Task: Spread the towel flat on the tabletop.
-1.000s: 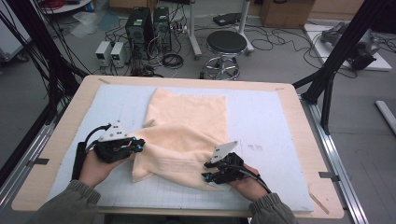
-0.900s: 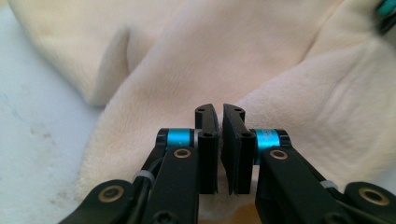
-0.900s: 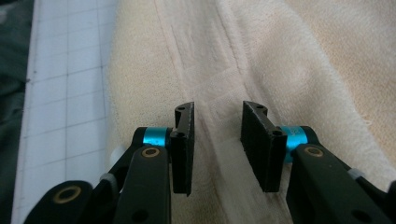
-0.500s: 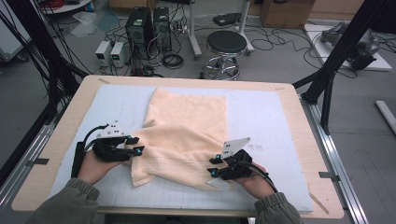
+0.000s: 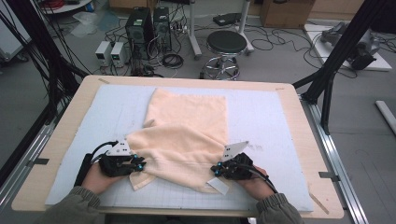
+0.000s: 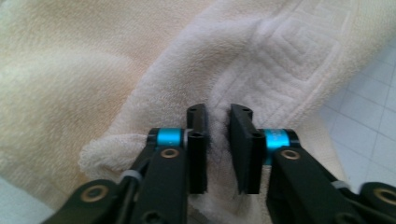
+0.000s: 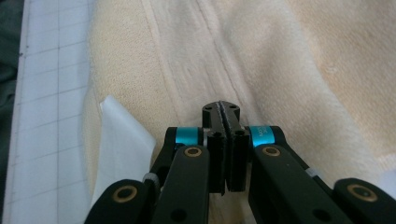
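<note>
The towel (image 5: 187,133) lies in the middle of my worktop (image 5: 289,140), on the pale gridded mat (image 5: 116,112) that covers it. Its far half lies flat and squared towards the far edge; its near half is doubled back over itself into a thick slanted fold that runs from near left to near right. I judge that I am folding it, which is why both my hands sit at the near corners of that fold: one at each end lets me carry the edge over evenly.

It is a soft peach terry cloth, fuzzy in the pile, with a woven border band of a stepped geometric pattern (image 6: 285,70) and flat stitched stripes (image 7: 187,56) along the hem. A white label (image 7: 123,140) hangs out at the near right corner, and a small tongue of cloth sticks out at the near left.

My left tool (image 6: 218,140) is at the near left end of the fold, its jaws a narrow gap apart with a ridge of terry bunched between them; they have just been closing, and the pads look to be pinching the cloth, though lightly. My right tool (image 7: 223,140) is at the near right end, just beside the label, its jaws pressed together over the hem with only a thin seam of cloth showing between the pads, so it is clamped on the towel's edge.
</note>
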Motion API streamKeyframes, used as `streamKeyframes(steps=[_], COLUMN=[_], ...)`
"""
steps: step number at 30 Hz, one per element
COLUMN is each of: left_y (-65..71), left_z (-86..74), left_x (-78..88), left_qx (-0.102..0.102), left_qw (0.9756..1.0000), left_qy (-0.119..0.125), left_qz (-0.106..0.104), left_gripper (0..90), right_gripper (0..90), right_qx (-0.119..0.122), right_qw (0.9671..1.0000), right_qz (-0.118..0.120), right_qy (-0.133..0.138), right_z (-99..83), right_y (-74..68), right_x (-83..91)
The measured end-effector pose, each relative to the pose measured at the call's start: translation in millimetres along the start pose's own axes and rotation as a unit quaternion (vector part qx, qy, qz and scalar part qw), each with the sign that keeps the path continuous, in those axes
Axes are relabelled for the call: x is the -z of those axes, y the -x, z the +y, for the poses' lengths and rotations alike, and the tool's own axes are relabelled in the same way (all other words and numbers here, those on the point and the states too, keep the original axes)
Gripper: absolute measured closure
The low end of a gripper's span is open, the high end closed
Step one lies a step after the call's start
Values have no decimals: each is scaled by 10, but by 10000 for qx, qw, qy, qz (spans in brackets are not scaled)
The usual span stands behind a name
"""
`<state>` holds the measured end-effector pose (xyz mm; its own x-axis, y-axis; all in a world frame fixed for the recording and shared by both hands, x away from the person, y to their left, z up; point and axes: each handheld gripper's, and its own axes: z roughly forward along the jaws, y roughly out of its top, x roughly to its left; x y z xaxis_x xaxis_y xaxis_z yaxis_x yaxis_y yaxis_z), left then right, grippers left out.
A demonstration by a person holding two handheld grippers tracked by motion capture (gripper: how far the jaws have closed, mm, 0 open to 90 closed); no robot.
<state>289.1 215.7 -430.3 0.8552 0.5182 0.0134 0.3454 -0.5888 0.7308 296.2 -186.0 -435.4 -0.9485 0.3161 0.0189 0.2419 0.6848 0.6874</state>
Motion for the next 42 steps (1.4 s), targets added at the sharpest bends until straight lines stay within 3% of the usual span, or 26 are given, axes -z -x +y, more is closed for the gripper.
streamKeyframes(steps=[6,9,11,14,18,20,21,23,24,25,29,33,34,36,39,42], left_y=[67,107,148,227,309,335,360,349,333,339,358,397,397,487,626,709], left_z=[4,-7,-17,-39,-105,-162,-192,-191,-180,-177,-142,-112,-112,-78,-35,-9], left_x=[155,263,327,377,245,111,78,86,96,90,132,387,387,726,1088,1293], left_qx=[10,12,74,9,65,37,-70,-45,-69,-71,-183,-209,-209,-229,-327,-438], left_qw=[9998,9996,9992,9987,9990,9991,9993,9992,9990,9990,9988,9980,9980,9960,9935,9928], left_qy=[133,268,390,481,227,-10,75,106,59,70,-22,256,256,530,788,958], left_qz=[-144,-86,-75,-155,-372,-432,-349,-375,-431,-436,-452,-547,-547,-682,-757,-566], left_gripper=[810,786,697,598,482,495,511,582,696,735,809,816,818,840,834,722], right_gripper=[894,747,695,629,611,633,657,737,790,829,870,871,871,869,859,755], right_qx=[79,181,232,215,268,160,143,146,189,233,268,297,295,328,496,665], right_qw=[9995,9989,9987,9990,9989,9991,9992,9994,9993,9991,9987,9976,9970,9955,9897,9821], right_qz=[288,425,457,391,376,386,368,321,308,343,428,627,688,769,933,1140], right_qy=[-75,17,38,-2,-37,-11,6,5,-1,4,-63,84,195,438,966,1344], right_z=[-1,-7,-15,-30,-26,-37,-41,-37,-32,-23,-4,16,30,63,156,249], right_y=[-86,-135,-149,-144,-149,-138,-135,-143,-147,-152,-155,-239,-283,-371,-571,-704], right_x=[39,55,58,52,12,11,9,10,10,2,17,133,201,344,666,893])
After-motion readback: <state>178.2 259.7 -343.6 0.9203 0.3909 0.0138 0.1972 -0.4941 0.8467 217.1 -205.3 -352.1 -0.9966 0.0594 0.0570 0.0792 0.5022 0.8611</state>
